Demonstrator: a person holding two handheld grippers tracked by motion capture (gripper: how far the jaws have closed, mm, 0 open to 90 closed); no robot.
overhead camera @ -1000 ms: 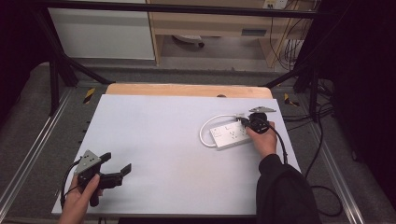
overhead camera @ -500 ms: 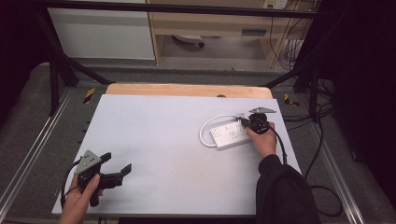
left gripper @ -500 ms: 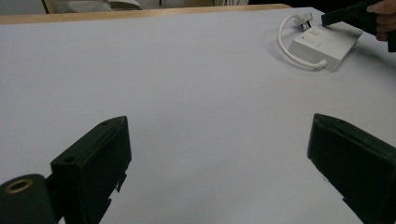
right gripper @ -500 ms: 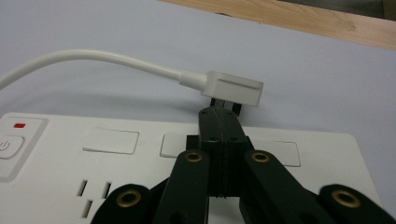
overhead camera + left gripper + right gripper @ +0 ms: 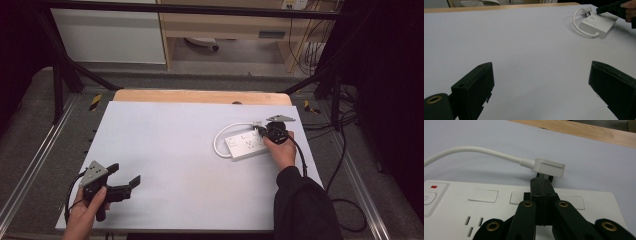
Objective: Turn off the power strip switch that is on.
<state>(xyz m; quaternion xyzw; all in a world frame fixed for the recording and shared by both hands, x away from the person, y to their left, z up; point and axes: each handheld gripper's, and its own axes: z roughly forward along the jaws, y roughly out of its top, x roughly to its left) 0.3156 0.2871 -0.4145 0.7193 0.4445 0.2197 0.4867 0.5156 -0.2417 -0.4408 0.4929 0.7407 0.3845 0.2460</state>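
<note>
Power strip (image 5: 245, 146), white, lies flat at the right side of the tabletop (image 5: 170, 145), its cord (image 5: 476, 151) looping round to a flat white plug (image 5: 548, 167). Your right hand-held gripper (image 5: 541, 185) has its jaws pressed together just under that plug; whether they pinch it, you cannot tell. Your left hand-held gripper (image 5: 122, 176) hovers wide open and empty near the front left corner.

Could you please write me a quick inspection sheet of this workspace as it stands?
Surface: white table top, wooden strip at far edge.
Job's things: white power strip on right side, its white cord looping to a flat plug.
Clutter: nothing seen.
Grippers: left gripper open, above bare table; right gripper shut, tips at the plug's underside.
Cables: black gripper cable trailing off right edge.
Surroundings: dark frame, cabinet and shelving beyond.
</note>
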